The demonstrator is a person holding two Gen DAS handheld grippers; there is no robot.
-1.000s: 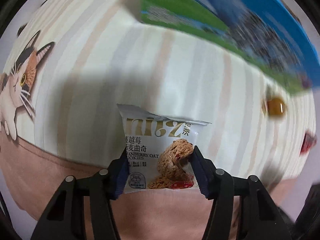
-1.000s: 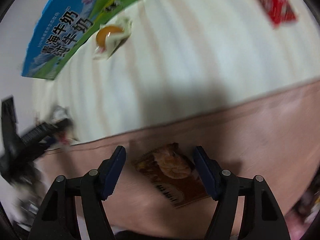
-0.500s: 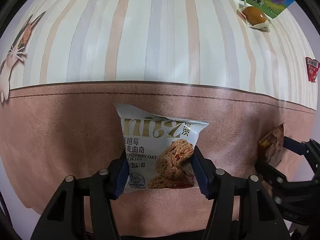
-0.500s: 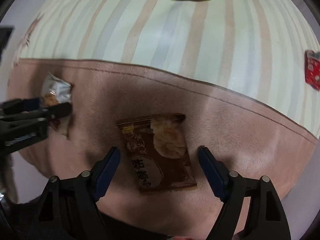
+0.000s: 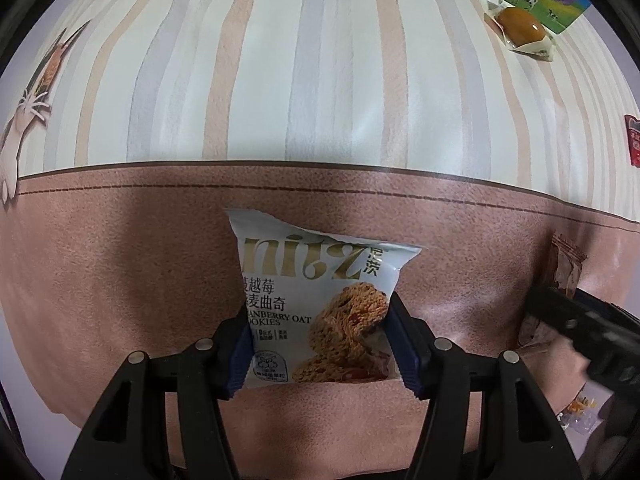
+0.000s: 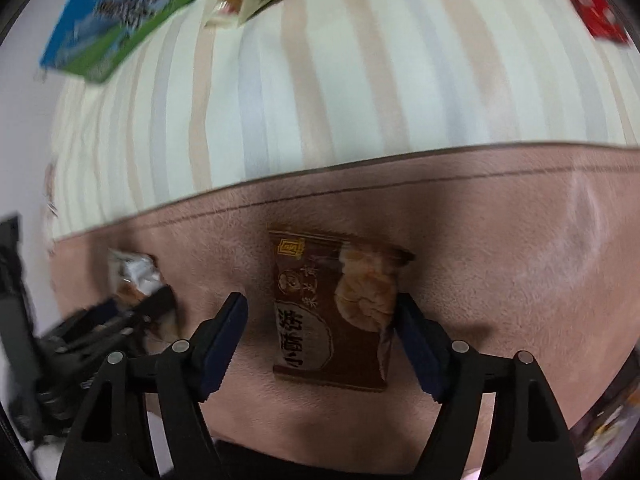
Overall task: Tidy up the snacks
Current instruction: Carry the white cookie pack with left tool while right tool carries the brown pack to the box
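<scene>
My left gripper (image 5: 318, 326) is shut on a white cranberry oat cookie packet (image 5: 316, 304) over the pink band of the tablecloth (image 5: 120, 260). My right gripper (image 6: 322, 324) is open around a brown snack packet (image 6: 336, 312) that lies on the pink band; its right pad touches the packet's edge and the left pad stands apart. The brown packet also shows at the right in the left wrist view (image 5: 564, 276), partly hidden by the right gripper. The white packet shows at the left in the right wrist view (image 6: 134, 274).
A blue and green milk carton (image 6: 120, 28) lies at the far edge of the striped cloth, with a wrapped orange-yellow snack (image 5: 520, 32) beside it. A red packet (image 6: 592, 20) lies at the far right. A cat print (image 5: 28, 120) is on the cloth's left.
The left gripper swung from the striped area down over the pink band, still holding the cookie packet. The right gripper turned and closed in around the brown packet, now touching it on the right.
</scene>
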